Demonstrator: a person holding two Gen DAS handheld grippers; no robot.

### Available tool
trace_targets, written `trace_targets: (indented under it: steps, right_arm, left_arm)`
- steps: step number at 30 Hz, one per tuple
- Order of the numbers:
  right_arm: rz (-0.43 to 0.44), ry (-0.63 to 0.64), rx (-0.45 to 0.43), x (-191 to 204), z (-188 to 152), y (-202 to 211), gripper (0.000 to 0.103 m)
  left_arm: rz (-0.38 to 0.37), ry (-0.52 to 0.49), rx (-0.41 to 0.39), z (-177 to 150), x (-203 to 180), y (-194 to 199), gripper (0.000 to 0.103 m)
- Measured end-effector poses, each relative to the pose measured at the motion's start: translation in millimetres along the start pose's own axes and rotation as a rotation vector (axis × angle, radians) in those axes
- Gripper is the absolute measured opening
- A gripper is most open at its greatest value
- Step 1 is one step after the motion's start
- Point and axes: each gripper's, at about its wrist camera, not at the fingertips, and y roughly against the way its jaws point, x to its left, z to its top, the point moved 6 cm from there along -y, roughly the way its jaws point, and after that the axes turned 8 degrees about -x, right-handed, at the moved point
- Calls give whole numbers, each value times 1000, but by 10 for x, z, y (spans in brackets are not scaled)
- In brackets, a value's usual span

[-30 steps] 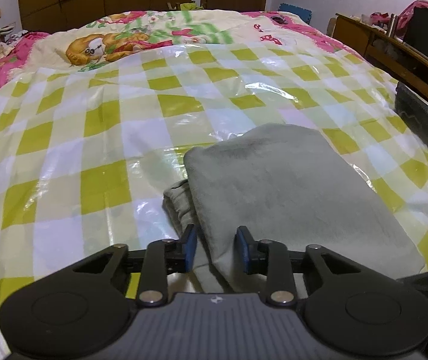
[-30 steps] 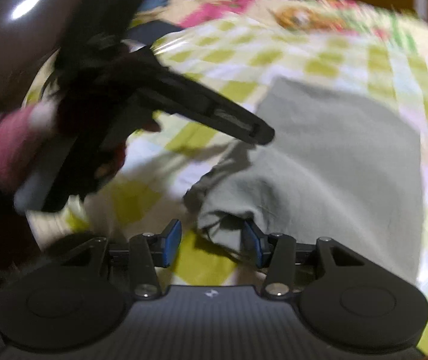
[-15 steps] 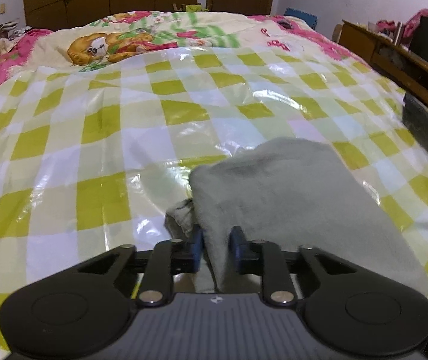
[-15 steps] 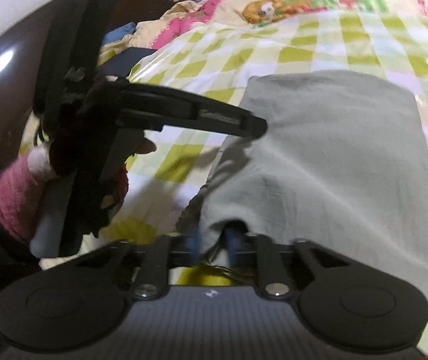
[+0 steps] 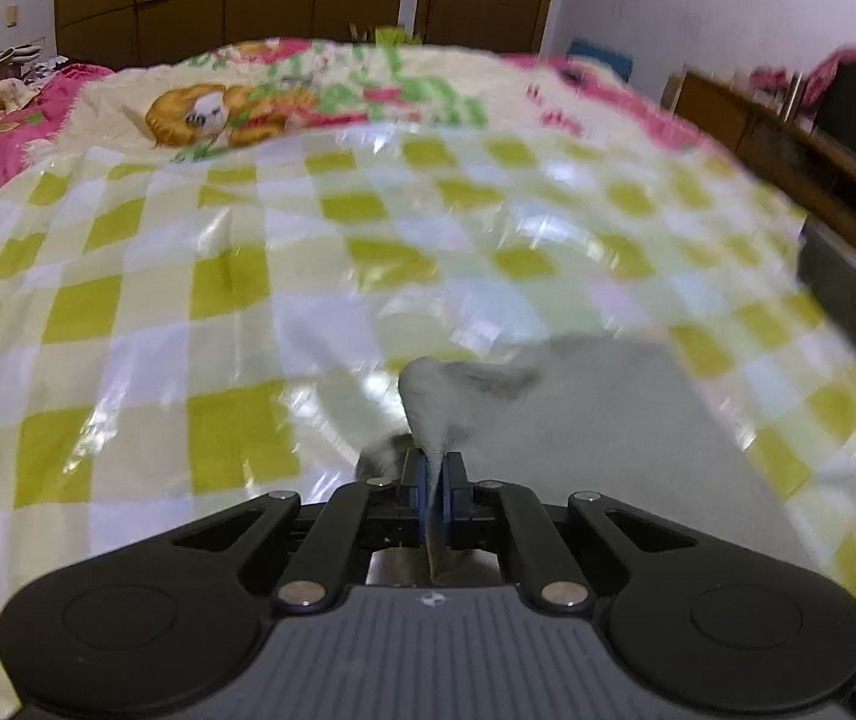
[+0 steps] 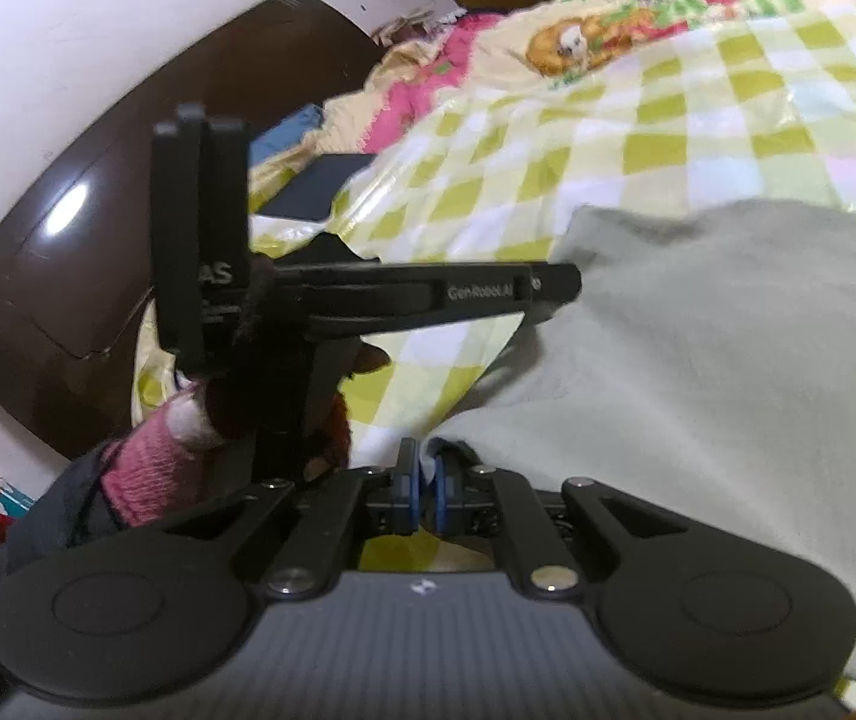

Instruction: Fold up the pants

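Folded grey-green pants (image 5: 584,420) lie on a yellow-and-white checked plastic sheet (image 5: 236,300) over a bed. My left gripper (image 5: 435,480) is shut on the near left corner, and the cloth rises from its blue pads in a small peak. In the right wrist view the pants (image 6: 728,330) fill the right half. My right gripper (image 6: 424,492) holds their near edge between its pads, with the jaws opening slightly. The left gripper (image 6: 548,291) shows there from the side, held by a hand in a pink sleeve (image 6: 152,480).
A cartoon-print quilt (image 5: 284,102) covers the far end of the bed. A wooden cabinet (image 5: 788,144) stands along the right, and a dark flat block (image 5: 848,294) lies at the bed's right edge. A dark brown board (image 6: 98,228) rises behind the left hand.
Both grippers have shut on the pants' near edge. The left corner is now lifted into a peak, and both views have shifted a little.
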Motion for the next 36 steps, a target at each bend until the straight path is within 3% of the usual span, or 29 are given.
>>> trace_targets:
  steps: [2, 5, 7, 12, 16, 21, 25, 28, 32, 36]
  right_arm:
    - [-59, 17, 114, -107, -198, -200, 12]
    - [-12, 4, 152, -63, -374, -201, 12]
    - [5, 19, 149, 38, -397, -154, 28]
    - [21, 139, 48, 224, -242, 203, 32]
    - [-58, 110, -41, -34, -90, 546, 37]
    - [-189, 47, -129, -445, 55, 715, 39]
    - [-166, 61, -146, -398, 37, 786, 39]
    - [-192, 83, -140, -397, 5, 732, 42]
    - [-253, 84, -108, -523, -23, 600, 42]
    - [-248, 42, -134, -584, -36, 713, 42]
  left_arm:
    - [11, 7, 27, -137, 31, -77, 24]
    - [41, 13, 4, -199, 92, -74, 34]
    - [46, 22, 0, -193, 126, -68, 34]
    - [67, -23, -30, -126, 132, 76, 34]
    - [113, -27, -47, -161, 199, 265, 34]
    - [107, -20, -37, -283, 60, 426, 35]
    - [108, -39, 34, -480, -130, 378, 35]
    - [150, -87, 73, -644, -214, 356, 35]
    - [187, -75, 91, -705, -181, 464, 36]
    - [197, -52, 58, -659, -200, 620, 36]
